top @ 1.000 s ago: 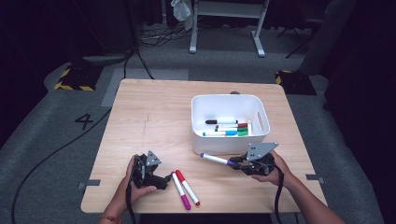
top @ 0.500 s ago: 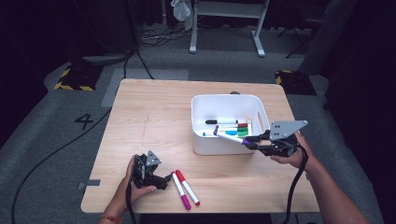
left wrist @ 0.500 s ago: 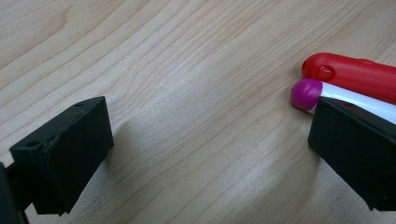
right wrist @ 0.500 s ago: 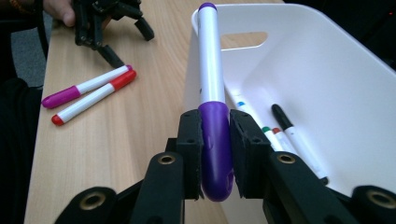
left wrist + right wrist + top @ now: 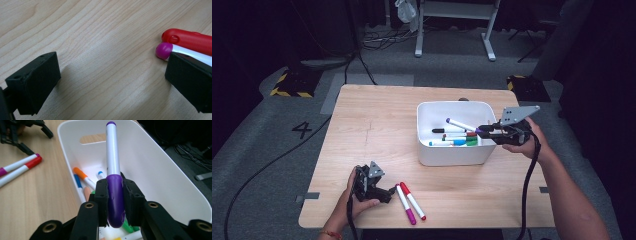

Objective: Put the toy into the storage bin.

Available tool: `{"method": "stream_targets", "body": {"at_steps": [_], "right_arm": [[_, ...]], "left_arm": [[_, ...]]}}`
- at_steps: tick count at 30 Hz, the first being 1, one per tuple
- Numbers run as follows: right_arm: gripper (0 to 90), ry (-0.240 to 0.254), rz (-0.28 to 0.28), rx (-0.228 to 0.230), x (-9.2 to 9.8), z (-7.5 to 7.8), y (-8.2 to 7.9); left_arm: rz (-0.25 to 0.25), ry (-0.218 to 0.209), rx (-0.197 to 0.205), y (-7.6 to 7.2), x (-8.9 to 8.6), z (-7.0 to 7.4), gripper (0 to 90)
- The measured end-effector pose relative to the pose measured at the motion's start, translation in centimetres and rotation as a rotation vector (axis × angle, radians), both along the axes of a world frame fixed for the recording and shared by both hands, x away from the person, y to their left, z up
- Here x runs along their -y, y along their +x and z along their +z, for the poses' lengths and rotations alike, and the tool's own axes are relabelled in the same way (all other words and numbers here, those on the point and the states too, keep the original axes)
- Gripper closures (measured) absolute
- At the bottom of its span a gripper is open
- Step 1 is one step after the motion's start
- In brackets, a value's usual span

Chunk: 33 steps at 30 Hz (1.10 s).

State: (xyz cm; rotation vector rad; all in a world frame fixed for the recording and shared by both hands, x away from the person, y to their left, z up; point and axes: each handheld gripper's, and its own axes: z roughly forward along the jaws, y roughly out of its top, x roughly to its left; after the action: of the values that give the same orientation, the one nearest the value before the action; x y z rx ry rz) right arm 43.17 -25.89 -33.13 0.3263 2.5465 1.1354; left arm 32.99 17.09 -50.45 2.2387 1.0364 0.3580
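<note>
Right tongs clamped on the purple cap of a purple marker, held level over the white bin's right rim, tip pointing in above the markers inside. Left tongs spread wide, resting low on the table, gripping nothing. Just beside its one jaw: a pink marker touching a red marker.

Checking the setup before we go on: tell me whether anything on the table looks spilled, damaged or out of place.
Nothing looks spilled or damaged. Two markers, a red-capped marker and a magenta-capped marker, lie loose on the table outside the white bin. The right gripper holds a purple-capped marker over the bin.
</note>
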Motion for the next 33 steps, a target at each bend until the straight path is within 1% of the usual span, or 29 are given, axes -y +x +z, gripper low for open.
{"method": "stream_targets", "body": {"at_steps": [1, 5, 7, 10, 12, 15, 17, 21, 22, 23, 24, 28, 33], "right_arm": [[75.5, -0.011, -0.004, -0.002, -0.1, -0.1, 0.4], [75.5, -0.029, -0.004, -0.019, -0.5, -0.5, 1.6], [75.5, -0.043, -0.01, -0.019, -0.7, -0.8, 2.2], [75.4, -0.062, -0.011, -0.035, -0.9, -1.3, 3.0], [75.5, -0.061, 0.01, -0.053, -1.1, -1.7, 3.5], [75.4, -0.095, 0.017, -0.071, -1.5, -2.3, 4.1], [75.4, -0.11, 0.035, -0.089, -1.7, -2.7, 4.5], [75.4, -0.173, 0.083, -0.146, -2.3, -3.4, 4.8], [75.4, -0.188, 0.084, -0.16, -2.4, -3.5, 4.8], [75.4, -0.188, 0.084, -0.16, -2.4, -3.5, 4.8], [75.4, -0.206, 0.113, -0.178, -2.6, -3.6, 4.8], [75.3, -0.224, 0.148, -0.195, -2.9, -3.6, 4.5], [75.0, -0.226, 0.153, -0.203, -2.9, -3.7, 4.5]], "left_arm": [[0.002, -0.002, 0.0, 0.0, 0.0, 0.0, 0.0], [0.001, -0.002, 0.0, 0.0, 0.0, 0.0, 0.0], [0.002, -0.002, 0.0, 0.0, 0.0, 0.0, 0.0], [0.0, 0.0, 0.0, 0.0, 0.0, 0.0, 0.0], [0.001, -0.003, 0.0, 0.0, 0.0, 0.0, 0.0], [0.002, -0.002, 0.0, 0.0, 0.0, 0.0, 0.0], [0.002, -0.002, 0.0, 0.0, 0.0, 0.0, 0.0], [0.001, -0.002, 0.0, 0.0, 0.0, 0.0, 0.0], [0.001, -0.002, 0.0, 0.0, 0.0, 0.0, 0.0], [0.001, -0.002, 0.0, 0.0, 0.0, 0.0, 0.0], [0.001, -0.002, 0.0, 0.0, 0.0, 0.0, 0.0], [0.001, -0.002, 0.0, 0.0, 0.0, 0.0, 0.0], [0.001, -0.002, 0.0, 0.0, 0.0, 0.0, 0.0]]}}
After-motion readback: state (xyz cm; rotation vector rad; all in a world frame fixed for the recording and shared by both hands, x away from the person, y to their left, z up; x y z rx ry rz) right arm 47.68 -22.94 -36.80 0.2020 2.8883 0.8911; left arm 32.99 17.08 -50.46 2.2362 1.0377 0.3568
